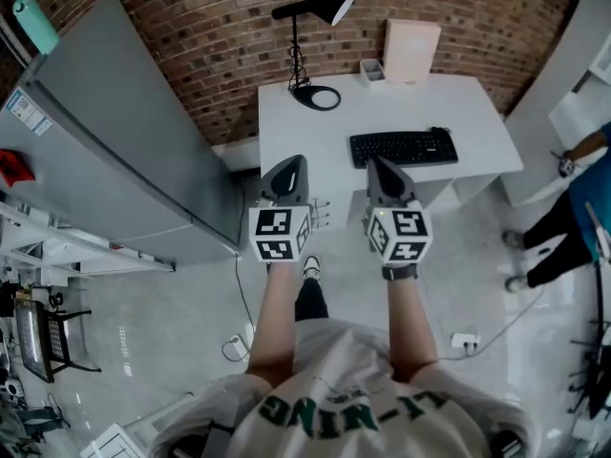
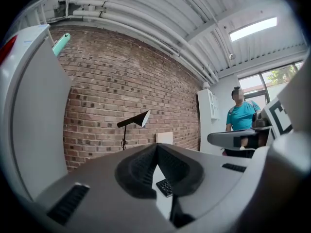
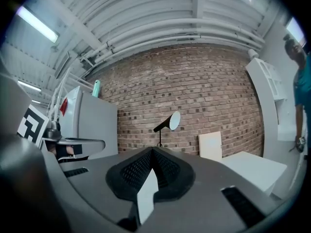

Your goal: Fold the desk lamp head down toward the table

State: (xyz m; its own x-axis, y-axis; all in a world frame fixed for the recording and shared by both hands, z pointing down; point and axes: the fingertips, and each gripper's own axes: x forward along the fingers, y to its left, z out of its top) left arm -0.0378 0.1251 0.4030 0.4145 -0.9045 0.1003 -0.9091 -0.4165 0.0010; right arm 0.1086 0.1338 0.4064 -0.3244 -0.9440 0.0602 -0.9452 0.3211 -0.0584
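Standing short of the white desk (image 1: 477, 113), we held both grippers out level toward its near edge, prob. because the lamp was out of reach from there. Left gripper (image 1: 297, 163): jaws pressed together, nothing between them. Right gripper (image 1: 378, 163): same, tips meeting, empty.

The desk lamp (image 1: 297, 65) stood at the desk's far left corner by the brick wall, with its ring base (image 1: 318, 96) flat on the top, stem upright and cone head (image 1: 338, 6) raised, so not folded yet. A black keyboard (image 1: 403, 147) lay mid-desk, and a beige box (image 1: 412, 51) stood at the desk's back edge. We judged this approach phase only, w/ neither gripper near the lamp.

Writing: green letters on our shirt (image 1: 353, 410), upside down, approx. "LI-NING". The marker cubes (image 1: 279, 234) showed b/w squares, no words. The sticker on the grey cabinet (image 1: 124, 132) left of the desk was too small to read.
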